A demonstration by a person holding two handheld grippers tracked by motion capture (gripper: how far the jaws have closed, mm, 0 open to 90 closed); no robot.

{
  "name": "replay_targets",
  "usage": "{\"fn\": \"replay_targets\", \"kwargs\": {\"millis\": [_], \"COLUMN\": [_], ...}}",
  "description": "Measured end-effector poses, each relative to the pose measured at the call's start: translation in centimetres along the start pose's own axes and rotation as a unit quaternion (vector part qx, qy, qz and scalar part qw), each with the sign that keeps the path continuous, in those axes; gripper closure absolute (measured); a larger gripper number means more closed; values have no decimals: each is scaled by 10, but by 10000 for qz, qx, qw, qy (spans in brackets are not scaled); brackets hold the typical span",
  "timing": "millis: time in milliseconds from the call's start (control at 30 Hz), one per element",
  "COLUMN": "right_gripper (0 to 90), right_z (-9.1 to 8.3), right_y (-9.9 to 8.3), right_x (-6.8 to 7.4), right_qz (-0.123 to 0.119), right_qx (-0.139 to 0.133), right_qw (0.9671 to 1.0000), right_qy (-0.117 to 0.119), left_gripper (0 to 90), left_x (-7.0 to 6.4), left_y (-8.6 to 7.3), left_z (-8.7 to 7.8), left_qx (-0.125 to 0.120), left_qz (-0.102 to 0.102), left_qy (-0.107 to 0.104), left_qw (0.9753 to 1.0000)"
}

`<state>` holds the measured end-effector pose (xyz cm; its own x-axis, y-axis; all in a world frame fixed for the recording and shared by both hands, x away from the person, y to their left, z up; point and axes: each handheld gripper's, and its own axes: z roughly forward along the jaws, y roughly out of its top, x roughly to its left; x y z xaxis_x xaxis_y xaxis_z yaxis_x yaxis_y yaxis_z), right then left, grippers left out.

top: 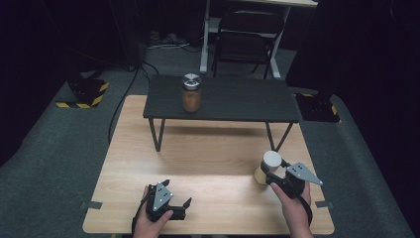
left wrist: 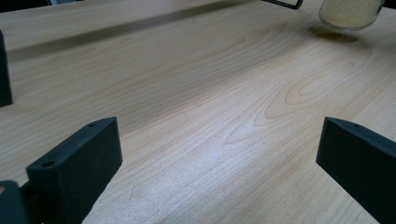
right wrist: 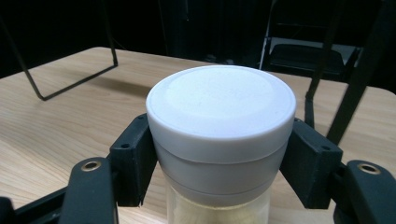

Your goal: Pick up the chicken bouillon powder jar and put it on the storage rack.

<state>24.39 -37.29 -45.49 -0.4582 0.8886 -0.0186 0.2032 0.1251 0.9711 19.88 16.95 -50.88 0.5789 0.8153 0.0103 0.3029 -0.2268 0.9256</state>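
A glass jar with a white lid [top: 270, 166] and pale yellow grains inside stands on the wooden table [top: 208, 153] at the front right. My right gripper [top: 274, 174] is shut on it, one jaw pressed against each side just below the lid [right wrist: 221, 102]. My left gripper [top: 177, 192] rests near the table's front edge, left of centre, open with bare wood between its jaws [left wrist: 219, 144]. In the left gripper view the jar's base [left wrist: 350, 11] sits far off at the top right.
A low black shelf-table [top: 233, 99] on thin metal legs stands across the back of the wooden table. On it is a second jar [top: 191, 93] with brown contents and a silver lid. A black folding chair [top: 247, 39] stands on the floor behind.
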Motion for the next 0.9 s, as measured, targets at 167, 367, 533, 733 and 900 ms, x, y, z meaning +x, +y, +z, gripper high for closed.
{"fn": "replay_targets", "kwargs": {"millis": [167,367,533,733,900], "right_gripper": [336,336,336,336,335], "right_z": [0,0,2,4,6], "right_y": [8,19,29,39,47], "right_x": [5,11,15,20,24], "right_qz": [19,-36,-52,-66,-122], "right_qx": [-52,-68,-92,-106,-112], "right_qw": [9999,9998,9997,9995,9993], "right_qy": [100,177,235,295,348], "left_gripper": [5,5,5,5,5], "left_x": [1,1,2,3,4], "left_y": [-1,-1,-2,-2,-2], "left_z": [0,-1,-1,-1,-1], "left_qx": [-22,-24,-48,-54,-54], "left_qz": [-42,3,-39,-35,-65], "left_qy": [-11,-27,-41,-64,-71], "left_qw": [10000,10000,10000,10000,9999]}}
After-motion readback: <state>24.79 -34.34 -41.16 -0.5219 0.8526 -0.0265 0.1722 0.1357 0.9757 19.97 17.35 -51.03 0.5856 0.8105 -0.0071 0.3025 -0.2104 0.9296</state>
